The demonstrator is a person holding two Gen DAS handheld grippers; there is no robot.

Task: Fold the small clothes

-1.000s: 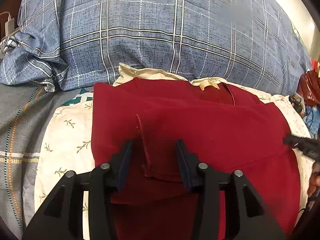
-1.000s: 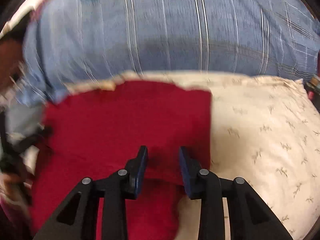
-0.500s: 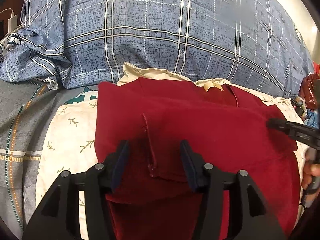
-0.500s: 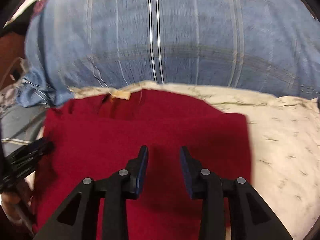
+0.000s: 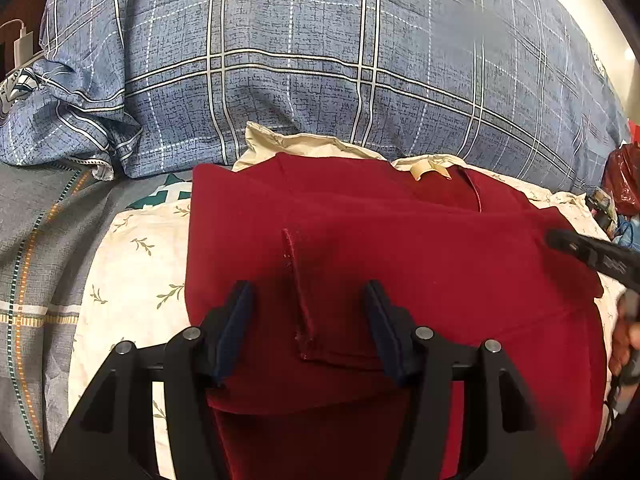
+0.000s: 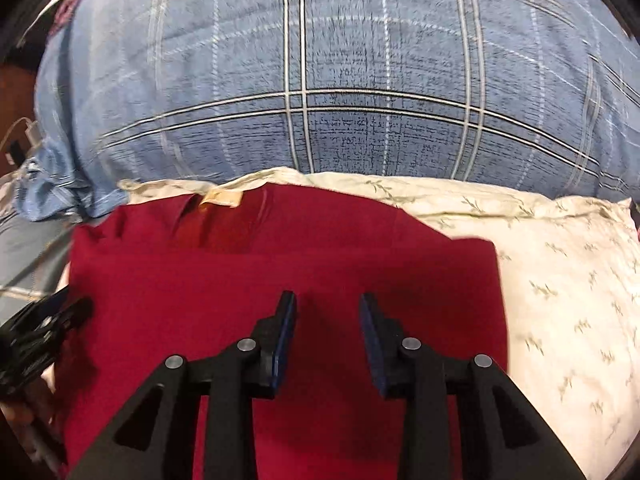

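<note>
A dark red garment (image 5: 400, 264) is laid flat on a cream pillow (image 5: 132, 280) printed with small green sprigs. The pillow is set on a bed, in front of a large blue checked pillow (image 5: 320, 60). The garment is partly folded: a sleeve (image 5: 332, 300) is turned inward over the body, and its hemmed cuff edge is seen between the fingers of the left gripper (image 5: 308, 324). A beige neck label (image 5: 430, 168) is seen at the far edge of the garment, near the blue pillow.

The jaws of the left gripper are held wide apart above the folded sleeve, and nothing is clamped between them. The right gripper (image 6: 328, 328) is held over the right half of the garment; its jaws are also apart and nothing is gripped. In the right wrist view the picture is a little blurred.

At the left side a grey striped bedsheet (image 5: 36, 240) is visible, and a white charger (image 5: 22, 44) with its cable is seen at the far left edge.
</note>
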